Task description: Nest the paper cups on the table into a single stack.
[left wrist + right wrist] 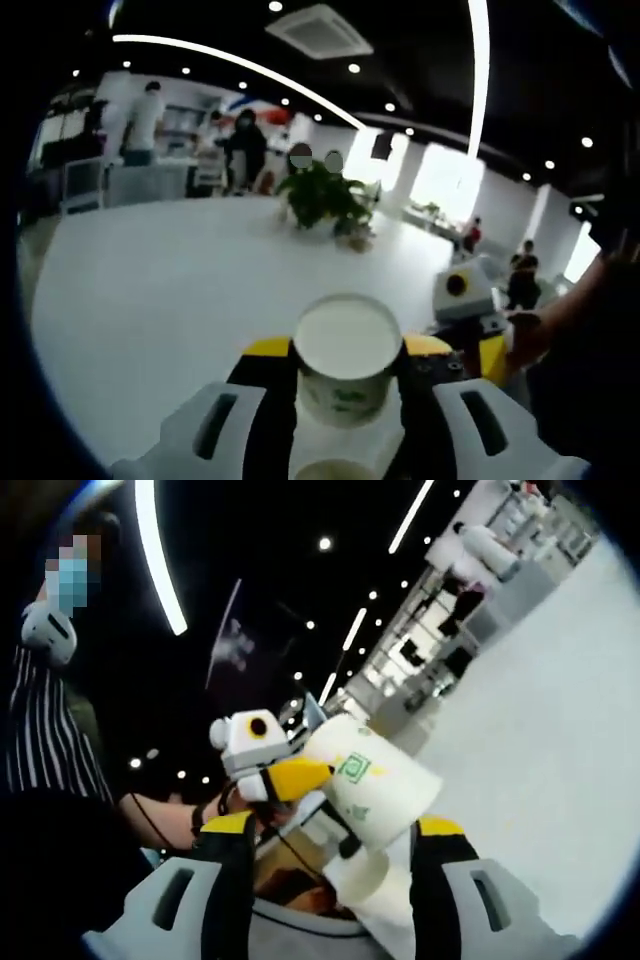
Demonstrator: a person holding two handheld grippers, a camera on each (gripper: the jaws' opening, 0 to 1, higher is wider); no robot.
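Clamping one paper cup (347, 365) each, left gripper (345, 420) and right gripper (330, 880) meet, seemingly over a white table (180, 290).

Close claw-mounted views, shared cup (347, 365)

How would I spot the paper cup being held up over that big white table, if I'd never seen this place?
Start at the wide white table with the leafy potted plant at its far side. Nearer the camera, between the left gripper's white jaws, sits a white paper cup. It stands upright with its round mouth open and a small green print on its side.
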